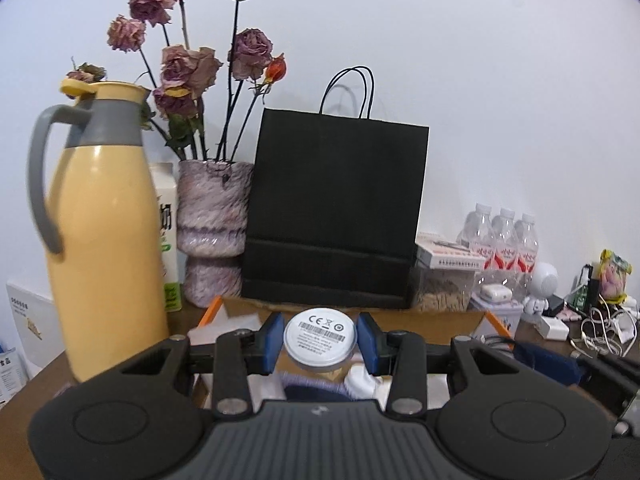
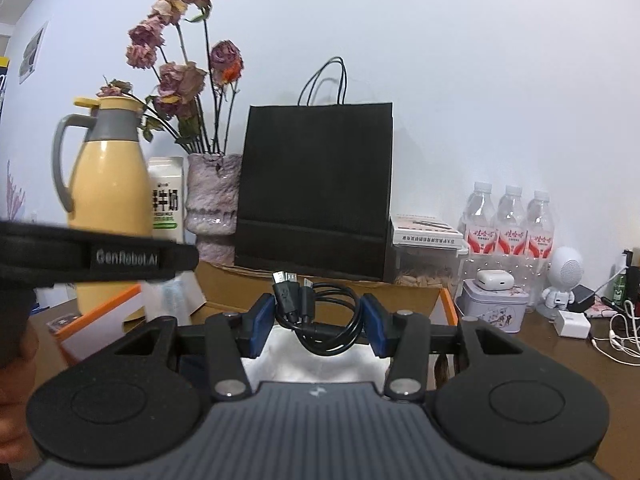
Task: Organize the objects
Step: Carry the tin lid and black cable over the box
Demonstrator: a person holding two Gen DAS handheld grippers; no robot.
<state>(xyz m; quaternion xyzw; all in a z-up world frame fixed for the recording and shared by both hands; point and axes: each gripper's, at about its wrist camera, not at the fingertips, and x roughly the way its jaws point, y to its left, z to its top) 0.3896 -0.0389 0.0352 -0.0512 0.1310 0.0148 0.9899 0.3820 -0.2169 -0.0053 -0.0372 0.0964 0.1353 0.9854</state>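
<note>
My left gripper [image 1: 320, 339] is shut on a white round puck-shaped device [image 1: 319, 342], label side facing the camera, held above an open cardboard box [image 1: 448, 318] with orange flaps. My right gripper [image 2: 318, 322] is shut on a coiled black USB cable bundle [image 2: 316, 312], its plugs pointing up, held above the same box [image 2: 224, 280]. White and dark cloth items lie inside the box below both grippers. The left gripper's body crosses the left of the right wrist view [image 2: 100, 258].
A yellow thermos jug [image 1: 100, 240], a milk carton [image 1: 166, 236], a vase of dried roses [image 1: 212, 236] and a black paper bag [image 1: 336, 212] stand behind the box. Water bottles [image 1: 500, 240], a tin [image 2: 494, 310], a white robot figure [image 2: 564, 280], chargers and cables crowd the right.
</note>
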